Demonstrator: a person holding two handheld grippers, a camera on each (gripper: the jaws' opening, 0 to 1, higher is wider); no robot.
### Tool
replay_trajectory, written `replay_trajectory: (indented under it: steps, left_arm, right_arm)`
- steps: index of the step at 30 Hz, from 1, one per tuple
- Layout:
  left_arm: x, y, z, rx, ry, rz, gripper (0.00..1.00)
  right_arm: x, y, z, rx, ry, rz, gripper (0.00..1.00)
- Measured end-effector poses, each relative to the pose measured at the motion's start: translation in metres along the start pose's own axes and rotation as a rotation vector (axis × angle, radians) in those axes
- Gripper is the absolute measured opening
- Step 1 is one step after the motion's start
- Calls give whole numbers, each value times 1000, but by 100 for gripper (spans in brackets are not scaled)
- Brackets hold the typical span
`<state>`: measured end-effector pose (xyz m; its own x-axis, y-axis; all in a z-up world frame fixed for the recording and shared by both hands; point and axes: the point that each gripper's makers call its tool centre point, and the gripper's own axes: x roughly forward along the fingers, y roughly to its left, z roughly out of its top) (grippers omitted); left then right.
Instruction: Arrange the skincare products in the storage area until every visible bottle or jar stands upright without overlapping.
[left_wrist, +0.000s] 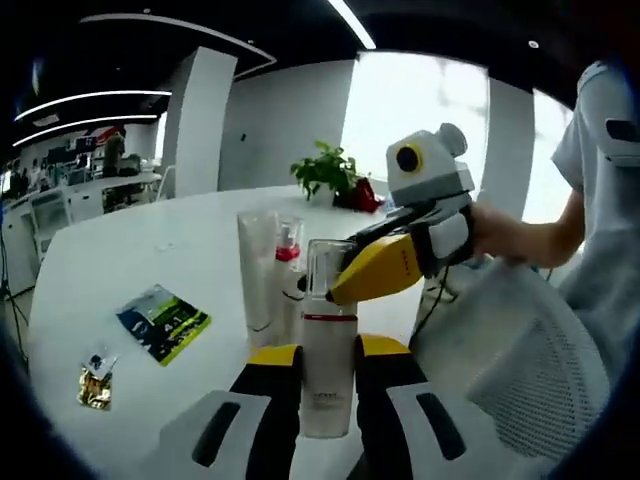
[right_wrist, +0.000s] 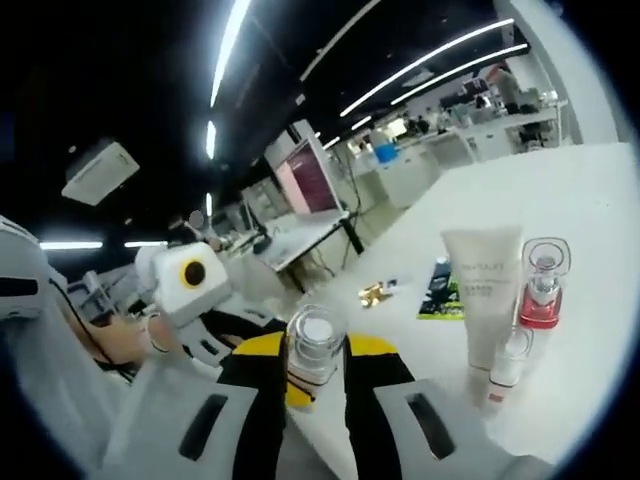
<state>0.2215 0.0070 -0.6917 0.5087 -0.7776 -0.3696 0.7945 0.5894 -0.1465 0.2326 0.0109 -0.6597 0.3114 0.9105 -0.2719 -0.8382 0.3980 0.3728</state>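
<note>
I hold the clear-capped bottle (left_wrist: 328, 365) upright, both tongs, left (left_wrist: 328, 362) and right (right_wrist: 315, 365), clenched on it; next, seat it on the counter (left_wrist: 120, 255) beside the white tube (left_wrist: 257, 275).

yellow-and-black tool jaws (left_wrist: 329, 375), white housings with dark slots, person's pale blue short sleeve (left_wrist: 600, 130)

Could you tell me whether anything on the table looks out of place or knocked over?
Nothing spilled or toppled. The white tube and pump bottle stand upright. The tall bottle is pinched by both grippers. A leaflet and gold sachet lie stray.
</note>
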Motion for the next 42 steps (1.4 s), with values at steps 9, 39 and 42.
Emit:
replay_trajectory:
  steps: [9, 39, 42]
  left_arm:
    - [5, -5, -14, 94, 89, 32, 17]
    - [40, 8, -16, 409, 233, 135, 18]
    - [54, 10, -11, 432, 244, 133, 18]
  right_arm:
    - [8, 7, -12, -164, 73, -27, 20]
    - [-2, -18, -16, -374, 161, -222, 20]
    - [-8, -28, -14, -378, 163, -263, 20]
